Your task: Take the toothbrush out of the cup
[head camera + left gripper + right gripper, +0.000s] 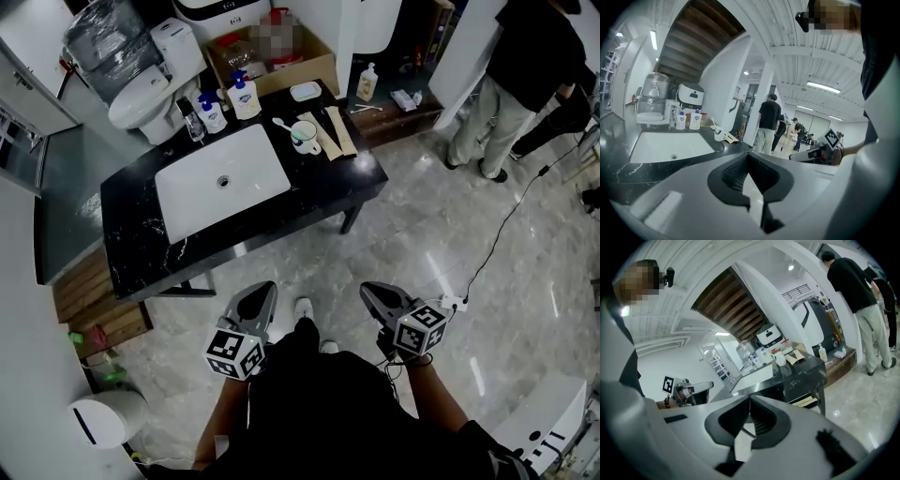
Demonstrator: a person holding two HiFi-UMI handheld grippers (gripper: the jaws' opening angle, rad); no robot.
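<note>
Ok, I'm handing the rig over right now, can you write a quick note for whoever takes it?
Left hand-held gripper: shut, empty, held low in front of the person, short of the counter.
Right hand-held gripper: shut, empty, likewise.
Cup: on the counter, right of the sink, with the toothbrush in it, sticking out over the rim.
Done: nothing yet.
Left: step up, open one gripper, grasp the toothbrush, lift it out.

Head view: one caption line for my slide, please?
Left gripper and right gripper, both shut, far from white toothbrush in white cup on black counter.
</note>
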